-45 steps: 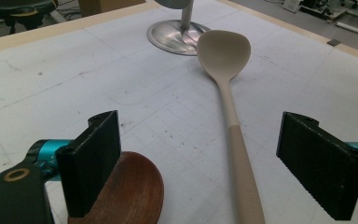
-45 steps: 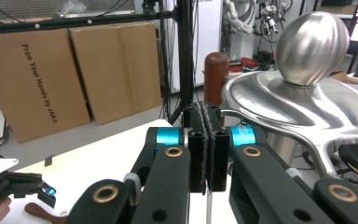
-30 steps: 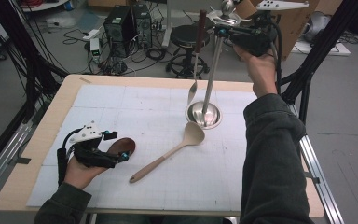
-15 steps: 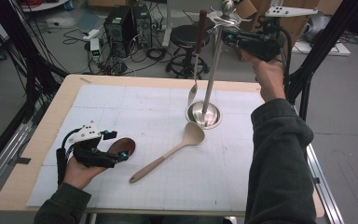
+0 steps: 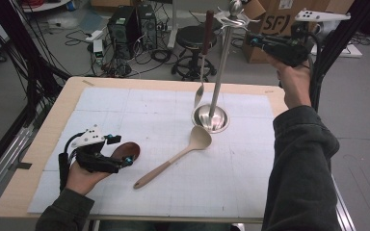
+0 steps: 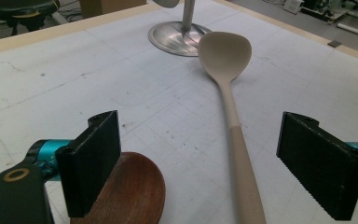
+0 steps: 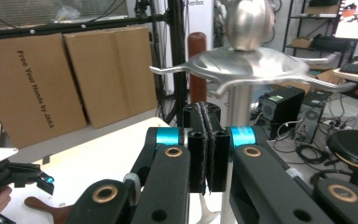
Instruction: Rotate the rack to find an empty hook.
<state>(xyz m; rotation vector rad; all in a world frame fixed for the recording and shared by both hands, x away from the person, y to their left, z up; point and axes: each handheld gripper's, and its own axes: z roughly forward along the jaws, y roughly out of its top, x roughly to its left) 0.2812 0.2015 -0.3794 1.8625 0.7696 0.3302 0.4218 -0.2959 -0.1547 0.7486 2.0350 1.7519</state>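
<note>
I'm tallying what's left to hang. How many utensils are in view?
3. A beige spoon lies on the mat near the stand; a dark wooden one lies by the left gripper; a brown-handled one hangs on the stand. Others may be hidden.

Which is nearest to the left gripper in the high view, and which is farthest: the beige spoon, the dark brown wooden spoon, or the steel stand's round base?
1. Dark brown wooden spoon: directly at the left gripper, beside its fingers.
2. Beige plastic spoon: lying diagonally on the mat, to the gripper's right.
3. Round steel base of the hanging stand: farther back, past the beige spoon's bowl.
</note>
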